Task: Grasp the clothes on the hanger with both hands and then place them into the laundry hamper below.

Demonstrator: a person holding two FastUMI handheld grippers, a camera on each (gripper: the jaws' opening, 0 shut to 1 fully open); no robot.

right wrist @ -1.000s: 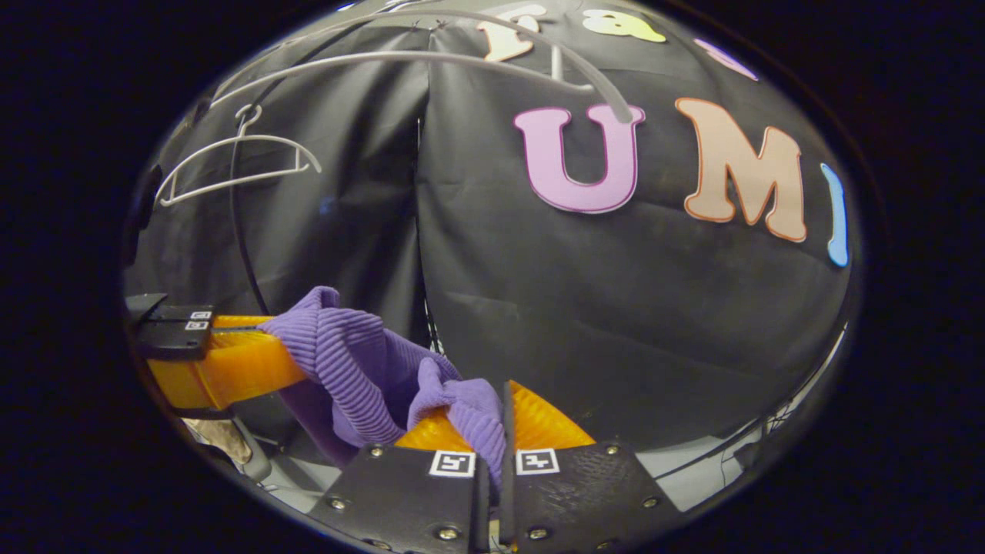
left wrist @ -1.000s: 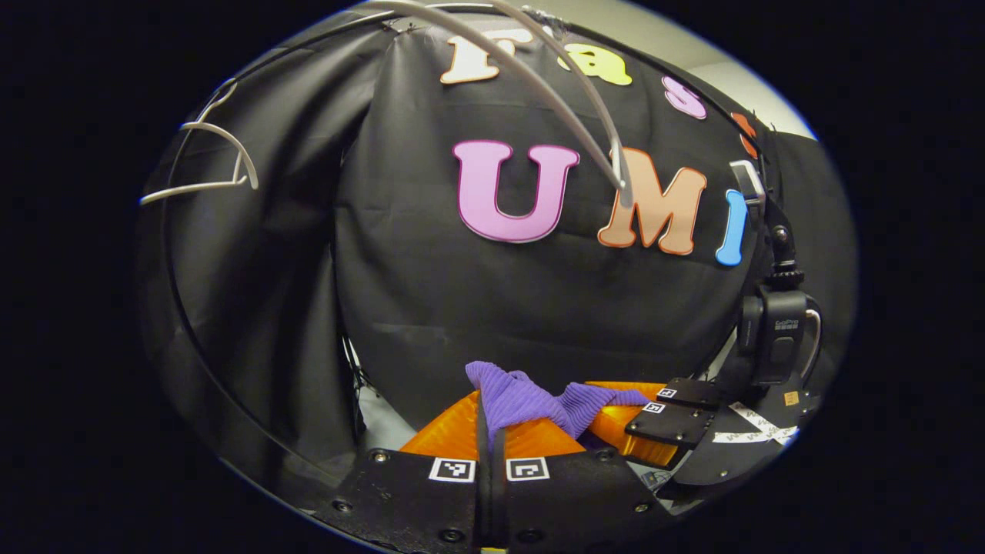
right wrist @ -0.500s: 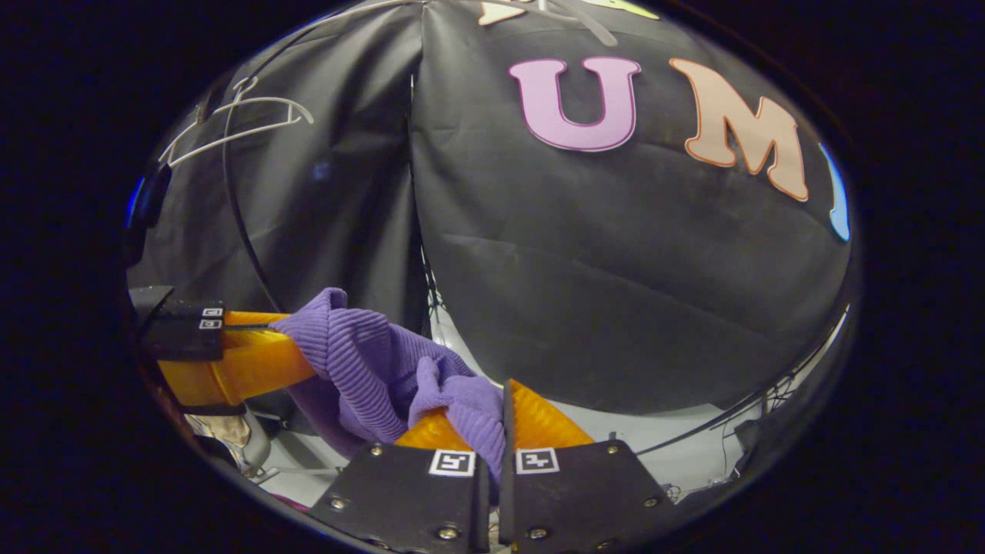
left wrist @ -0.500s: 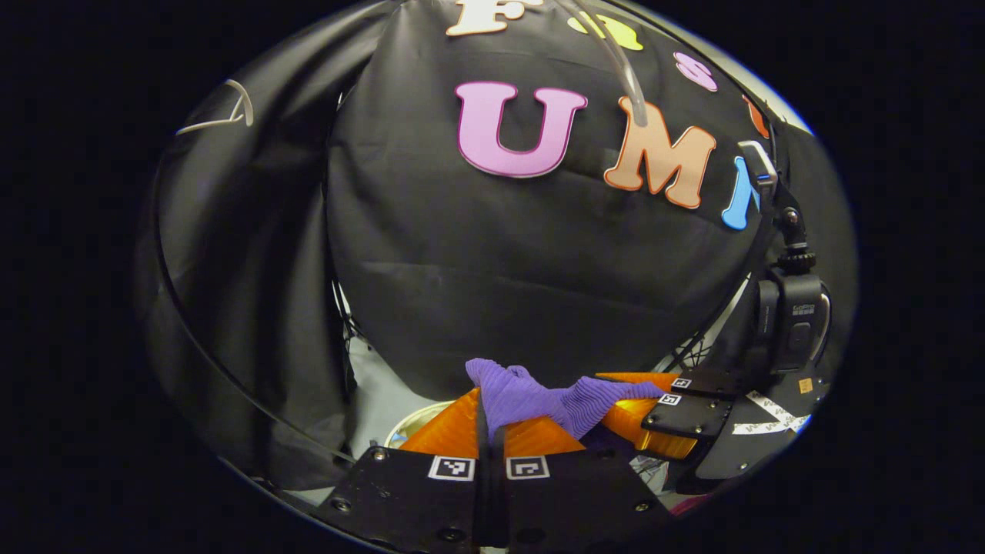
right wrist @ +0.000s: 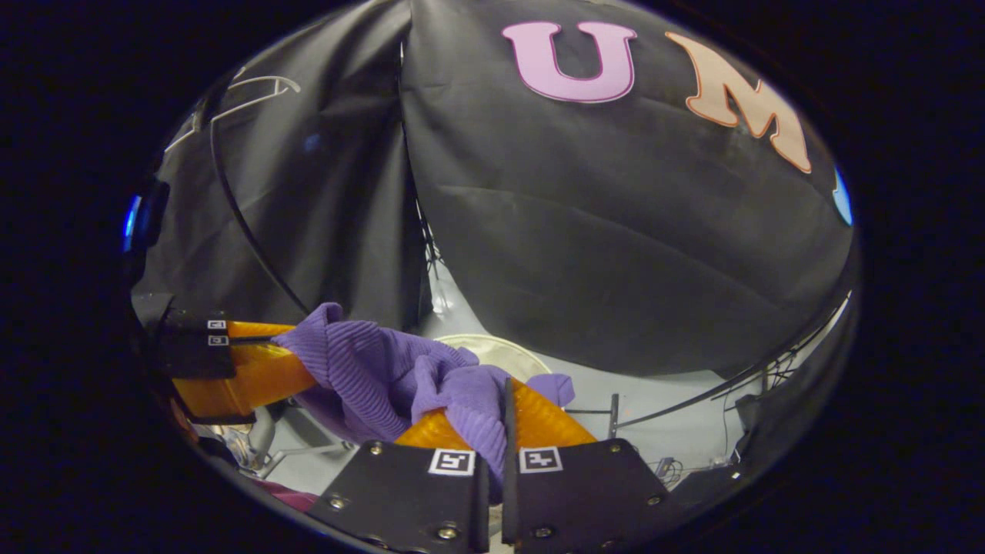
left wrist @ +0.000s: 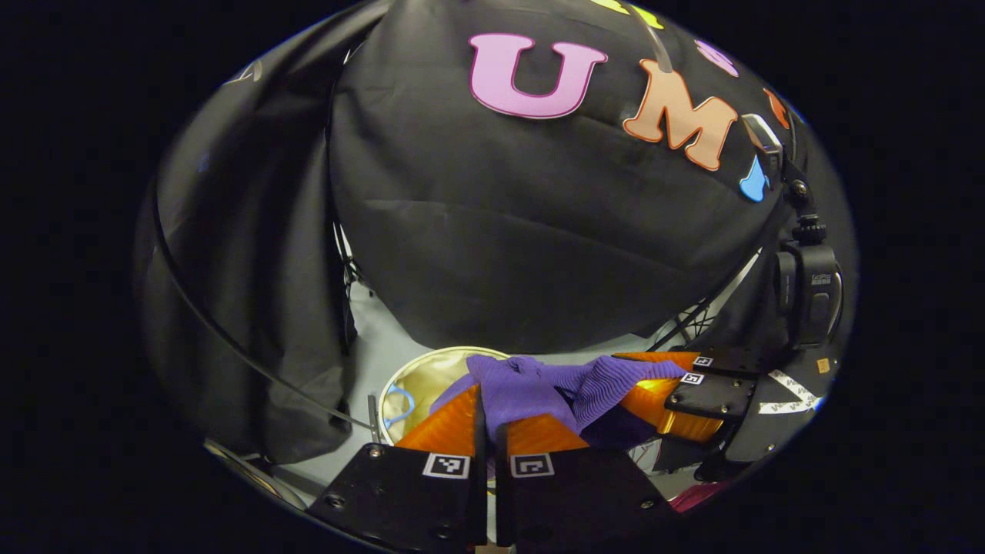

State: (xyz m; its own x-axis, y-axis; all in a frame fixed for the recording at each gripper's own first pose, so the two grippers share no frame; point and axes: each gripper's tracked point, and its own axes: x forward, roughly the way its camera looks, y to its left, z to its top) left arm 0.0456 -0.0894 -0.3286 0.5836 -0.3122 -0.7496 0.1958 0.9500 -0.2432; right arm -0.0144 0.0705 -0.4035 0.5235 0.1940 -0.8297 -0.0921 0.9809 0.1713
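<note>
A purple ribbed garment [left wrist: 554, 385] hangs bunched between my two grippers. In the left gripper view, my left gripper [left wrist: 486, 392] is shut on one end of it, and my right gripper [left wrist: 639, 381] grips the other end just to the right. The right gripper view has my right gripper [right wrist: 506, 388] shut on the garment [right wrist: 369, 369], with my left gripper [right wrist: 269, 362] at the left holding the far end. The round beige laundry hamper [left wrist: 427, 377] stands open on the floor below and just behind the cloth; its rim [right wrist: 500, 350] peeks out above the garment.
A bare white hanger [right wrist: 238, 92] hangs high at the upper left. Grey floor [right wrist: 662, 408] lies around the hamper, crossed by thin black stand legs and cables [right wrist: 692, 392]. A blue loop [left wrist: 396, 404] lies inside the hamper.
Both grippers have come down together with the purple garment still held. The hangers have slid up and away, and the hamper and floor have come into sight below.
</note>
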